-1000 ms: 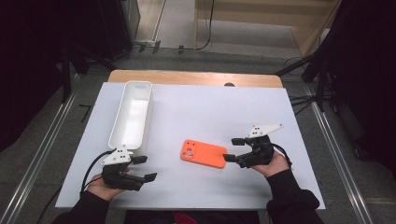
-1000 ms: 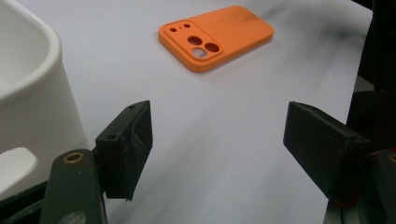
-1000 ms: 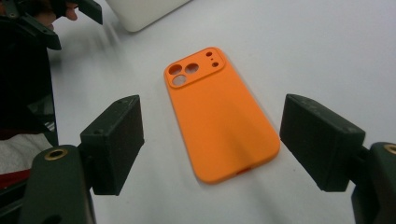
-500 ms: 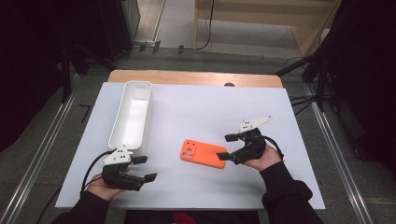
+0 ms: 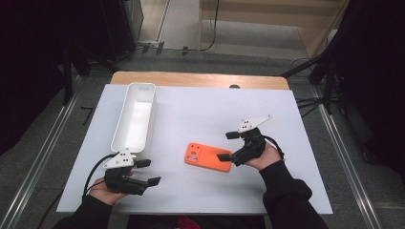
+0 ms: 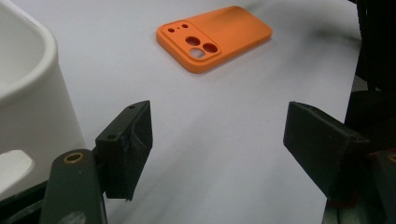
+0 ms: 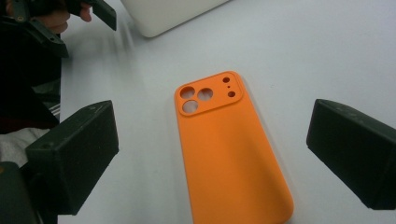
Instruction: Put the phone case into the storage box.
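High view: white table point(image 5: 200, 109) amid dark room, grey floor point(image 5: 191, 57).

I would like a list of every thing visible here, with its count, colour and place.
phone case: one, orange, lying flat near the middle of the table, camera cut-outs toward the person's left.
bin: one, white, long, on the left part of the table.
table: one, white top with a wooden far edge.
left gripper: one, black, near front left, jaws open on nothing.
right gripper: one, black, at the case's right end, jaws just opened, astride it without pressing.
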The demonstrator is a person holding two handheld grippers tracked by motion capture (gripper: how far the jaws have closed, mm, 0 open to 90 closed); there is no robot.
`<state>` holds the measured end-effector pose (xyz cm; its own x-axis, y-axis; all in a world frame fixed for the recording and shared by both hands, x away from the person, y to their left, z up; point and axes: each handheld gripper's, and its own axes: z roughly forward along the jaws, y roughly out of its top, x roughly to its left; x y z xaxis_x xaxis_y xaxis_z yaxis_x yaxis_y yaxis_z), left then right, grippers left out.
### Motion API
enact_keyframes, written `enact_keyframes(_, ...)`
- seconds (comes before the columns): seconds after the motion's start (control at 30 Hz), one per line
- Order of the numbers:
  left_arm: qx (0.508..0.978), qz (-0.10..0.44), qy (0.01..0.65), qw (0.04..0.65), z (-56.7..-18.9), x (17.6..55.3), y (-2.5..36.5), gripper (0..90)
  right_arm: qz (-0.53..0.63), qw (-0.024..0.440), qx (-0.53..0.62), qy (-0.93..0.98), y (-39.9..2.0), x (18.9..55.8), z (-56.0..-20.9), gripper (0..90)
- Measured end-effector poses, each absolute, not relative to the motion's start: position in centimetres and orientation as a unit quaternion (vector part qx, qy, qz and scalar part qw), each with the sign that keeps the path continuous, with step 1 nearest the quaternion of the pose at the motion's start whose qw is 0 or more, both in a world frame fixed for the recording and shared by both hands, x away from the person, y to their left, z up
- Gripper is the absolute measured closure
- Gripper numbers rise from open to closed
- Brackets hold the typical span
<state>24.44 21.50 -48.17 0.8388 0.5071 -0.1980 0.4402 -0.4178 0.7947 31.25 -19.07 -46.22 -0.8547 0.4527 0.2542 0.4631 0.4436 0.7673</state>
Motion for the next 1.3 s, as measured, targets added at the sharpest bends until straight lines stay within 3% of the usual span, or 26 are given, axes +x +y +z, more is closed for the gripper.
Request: enact_keyframes(1.3, 0.842, 0.035, 0.282, 0.459, -48.1, 24.4, 21.5, 24.3, -0.458, 0.004, -0.230, -0.859, -17.4, 32.6, -49.0, 4.2)
